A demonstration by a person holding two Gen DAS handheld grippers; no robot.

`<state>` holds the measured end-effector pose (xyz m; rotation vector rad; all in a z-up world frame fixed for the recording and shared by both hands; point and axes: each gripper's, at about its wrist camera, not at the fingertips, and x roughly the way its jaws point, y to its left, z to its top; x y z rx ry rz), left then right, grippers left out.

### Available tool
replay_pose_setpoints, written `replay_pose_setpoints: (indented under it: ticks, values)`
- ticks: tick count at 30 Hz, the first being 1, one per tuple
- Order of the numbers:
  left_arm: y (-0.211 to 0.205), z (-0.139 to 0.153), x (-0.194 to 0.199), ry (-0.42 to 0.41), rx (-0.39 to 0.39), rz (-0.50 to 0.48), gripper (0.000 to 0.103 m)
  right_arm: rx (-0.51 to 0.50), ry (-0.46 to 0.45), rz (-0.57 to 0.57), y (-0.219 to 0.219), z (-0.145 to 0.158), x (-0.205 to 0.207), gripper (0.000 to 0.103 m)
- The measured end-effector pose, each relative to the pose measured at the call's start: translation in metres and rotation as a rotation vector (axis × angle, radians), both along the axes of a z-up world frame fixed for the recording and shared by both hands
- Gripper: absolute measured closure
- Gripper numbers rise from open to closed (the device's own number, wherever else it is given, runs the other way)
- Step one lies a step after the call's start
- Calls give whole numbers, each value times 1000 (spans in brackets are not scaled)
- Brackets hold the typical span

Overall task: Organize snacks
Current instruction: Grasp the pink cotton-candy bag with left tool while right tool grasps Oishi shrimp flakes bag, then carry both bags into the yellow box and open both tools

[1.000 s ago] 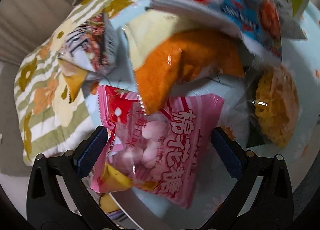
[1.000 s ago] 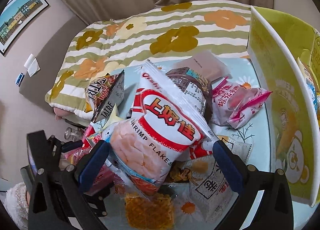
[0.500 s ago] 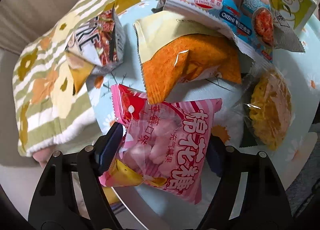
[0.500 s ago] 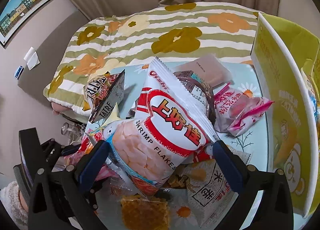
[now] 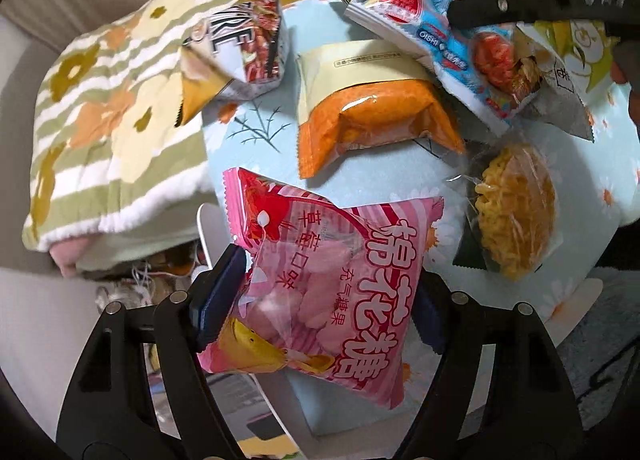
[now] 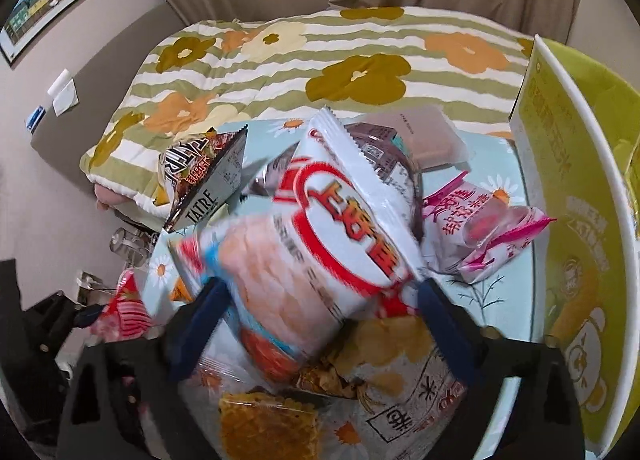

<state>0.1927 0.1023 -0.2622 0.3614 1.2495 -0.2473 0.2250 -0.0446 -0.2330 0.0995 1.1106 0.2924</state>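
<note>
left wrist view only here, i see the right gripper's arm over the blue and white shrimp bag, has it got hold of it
Observer: Yes. The right gripper has just been closing its jaws, and both blue pads press the shrimp flakes bag between them.
Operator: whats on the far side of that bag
Observer: A pink and white packet lies on the table, between the bag and the yellow box.
Operator: anything else back there
Observer: A flat brownish pack lies behind the bag, near the table's far edge by the flowered blanket.
</note>
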Motion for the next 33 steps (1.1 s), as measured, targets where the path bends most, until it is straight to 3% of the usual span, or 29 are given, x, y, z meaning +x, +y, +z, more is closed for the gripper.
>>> replay_pose_setpoints:
  ticks: [1, 4, 5, 8, 16, 21, 26, 33]
  values:
    - [2, 0, 0, -1, -5, 8, 30, 18, -2, 5, -1, 1, -1, 33]
    - [5, 3, 1, -5, -16, 31, 30, 56, 1, 35, -1, 2, -2, 68]
    - [5, 4, 1, -8, -16, 37, 30, 43, -3, 39, 1, 2, -2, 70]
    - [3, 7, -1, -14, -22, 49, 30, 46, 9, 43, 1, 1, -2, 71]
    - [4, 17, -1, -32, -36, 59, 30, 186, 89, -50, -18, 1, 7, 70]
    - [8, 25, 4, -49, -47, 67, 30, 317, 183, -127, -23, -2, 18, 39]
    - [10, 29, 10, -56, -54, 67, 30, 373, 267, -249, -29, -13, 35, 36]
    - [14, 31, 16, -56, -61, 74, 30, 434, 295, -363, -33, -33, 46, 36]
